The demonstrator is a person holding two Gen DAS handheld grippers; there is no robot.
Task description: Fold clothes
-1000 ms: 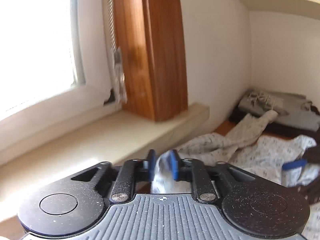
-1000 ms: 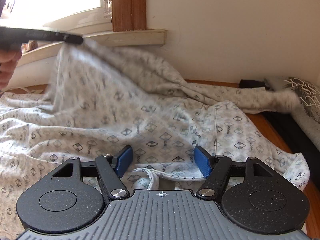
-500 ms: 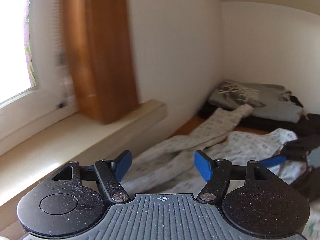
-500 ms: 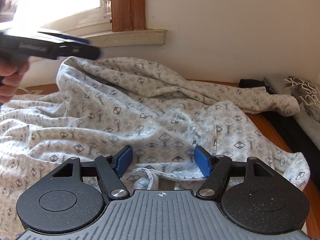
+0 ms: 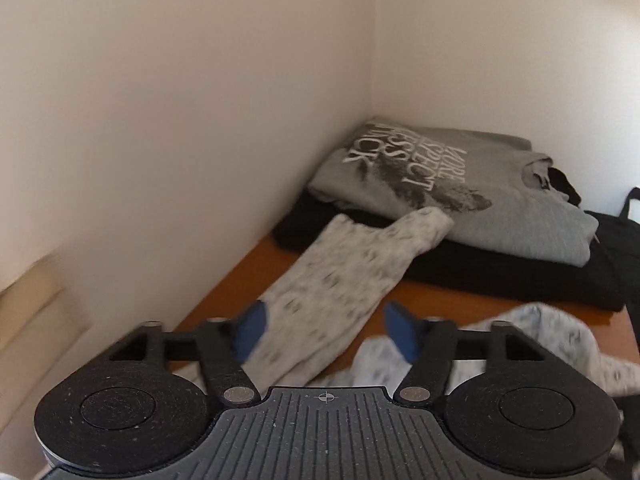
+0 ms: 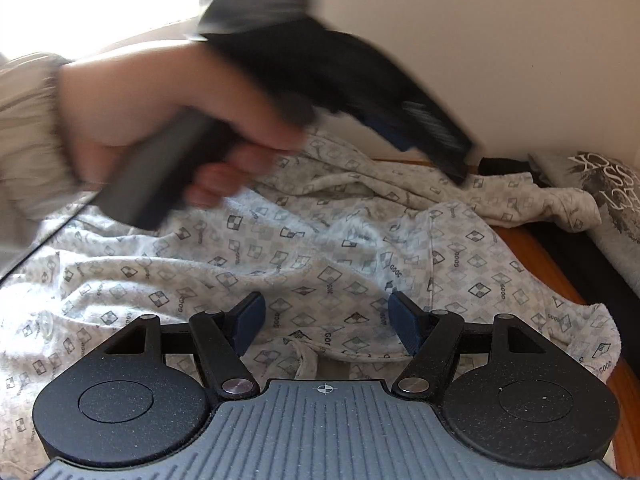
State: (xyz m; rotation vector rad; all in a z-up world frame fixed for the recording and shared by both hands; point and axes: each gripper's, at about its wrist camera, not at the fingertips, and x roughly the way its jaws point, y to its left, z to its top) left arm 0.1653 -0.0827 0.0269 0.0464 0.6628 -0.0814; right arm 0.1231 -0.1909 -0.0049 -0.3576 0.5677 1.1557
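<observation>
In the left wrist view, the left gripper (image 5: 324, 330) stands with its blue pads wide apart and nothing pinched; its jaws have just been opening, and only the patterned sleeve (image 5: 352, 276) lies under the gap, not pressed by either pad. That sleeve runs long from about 6 o'clock up toward 1 o'clock, its cuff end resting on the edge of the folded grey shirt (image 5: 472, 200), which sits on a black garment (image 5: 500, 276) in the corner. The wooden table (image 5: 240, 280) shows bare at 10 o'clock of the sleeve. In the right wrist view, the right gripper (image 6: 326, 320) also has its pads spread with nothing clamped, poised over the near hem of the patterned pyjama top (image 6: 280, 256), which is spread crumpled across the table from 9 to 3 o'clock. The person's hand (image 6: 160, 120), blurred, carries the left gripper at 11 to 1 o'clock, pointing toward the sleeve at 2 o'clock. I judge the left hand nearer the sleeve, the right nearer the hem.
</observation>
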